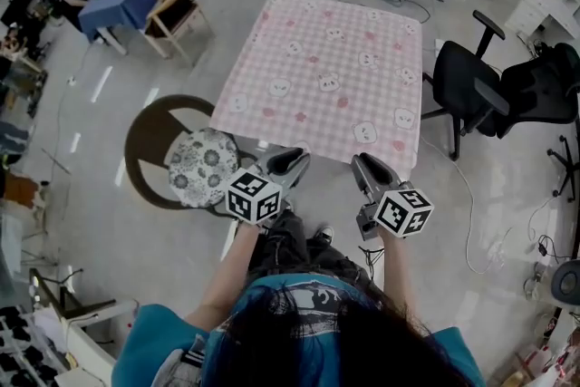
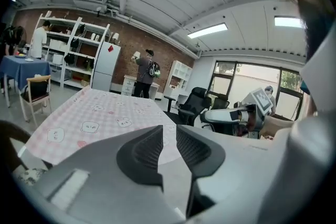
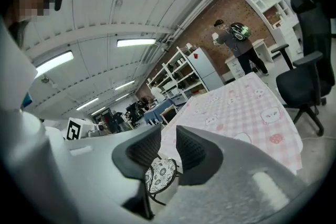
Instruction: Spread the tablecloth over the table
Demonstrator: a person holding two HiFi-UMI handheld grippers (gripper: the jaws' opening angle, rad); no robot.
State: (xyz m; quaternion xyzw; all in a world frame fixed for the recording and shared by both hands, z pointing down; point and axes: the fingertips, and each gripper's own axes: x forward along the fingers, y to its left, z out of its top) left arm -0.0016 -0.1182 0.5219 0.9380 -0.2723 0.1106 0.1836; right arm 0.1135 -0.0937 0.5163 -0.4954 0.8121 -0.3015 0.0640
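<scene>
Past dark hair, flat pink-checked tablecloth

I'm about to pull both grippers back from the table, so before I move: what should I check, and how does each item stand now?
1. Tablecloth lies flat on the table: ok, no big folds show in the head view.
2. Overhang even all round: cannot tell; the table under the cloth is hidden.
3. Left gripper empty: ok, jaws apart, nothing between them.
4. Right gripper empty: ok, jaws apart, nothing between them.
5. Floral stool by the near left corner clear of the cloth: cannot tell, it sits very close to the hanging edge.
</scene>
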